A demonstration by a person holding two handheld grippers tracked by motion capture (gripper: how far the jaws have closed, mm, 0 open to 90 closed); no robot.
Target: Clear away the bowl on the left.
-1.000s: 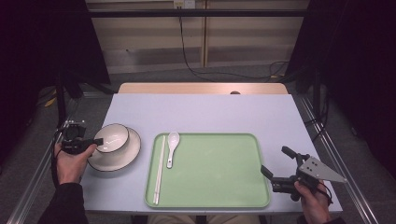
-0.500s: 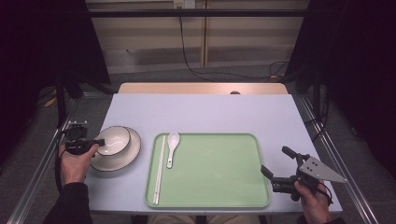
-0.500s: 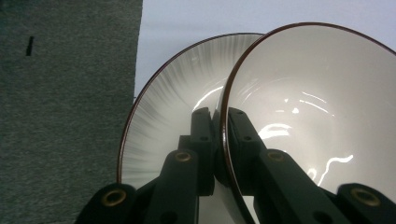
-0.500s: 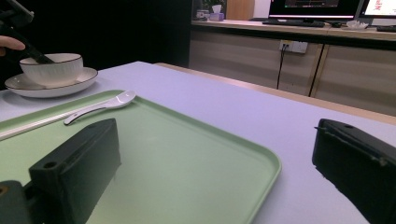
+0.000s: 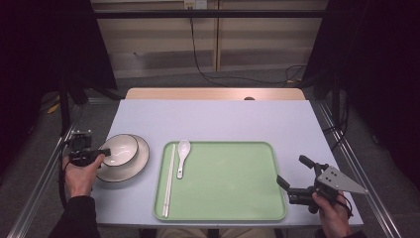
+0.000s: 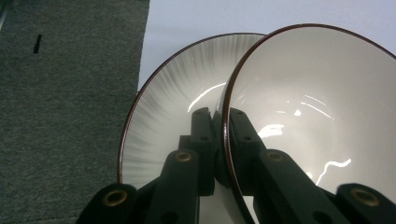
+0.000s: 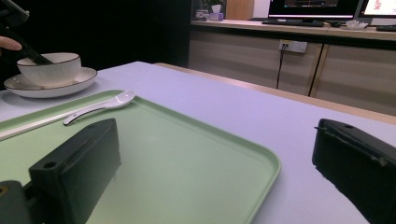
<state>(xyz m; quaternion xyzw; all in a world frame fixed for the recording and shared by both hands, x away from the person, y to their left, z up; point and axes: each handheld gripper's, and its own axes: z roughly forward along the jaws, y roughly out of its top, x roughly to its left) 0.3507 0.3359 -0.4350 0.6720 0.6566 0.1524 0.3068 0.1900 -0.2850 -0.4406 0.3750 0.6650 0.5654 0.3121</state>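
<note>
- The left tongs (image 5: 101,152) are clamped on the near rim of the white ceramic bowl with a dark red edge (image 5: 120,149); the left gripper view shows one jaw inside the rim and one outside, pressed flat to the wall (image 6: 227,135), a pinch that suits lifting a thin-walled bowl by its edge.
- That bowl sits in the wide white ribbed plate with the same dark rim (image 5: 136,167), at the left side of the pale lilac table (image 5: 223,121), just beside the tray; in the left gripper view it looks tipped against the plate, though I cannot tell if it is off it.
- The pale green rectangular plastic tray (image 5: 233,198) holds a white ceramic soup spoon (image 5: 181,156) and a pair of pale chopsticks (image 5: 169,179) along its left edge, leaving most of its area bare; I judge the room is kept for the bowl and plate.
- The right tongs (image 5: 292,174) are spread wide and grip nothing; they wait over the tray's right edge, likely ready to steady it.
- No brand, label or legible writing on any of the tableware; the monitors (image 7: 314,8) behind show nothing readable.
</note>
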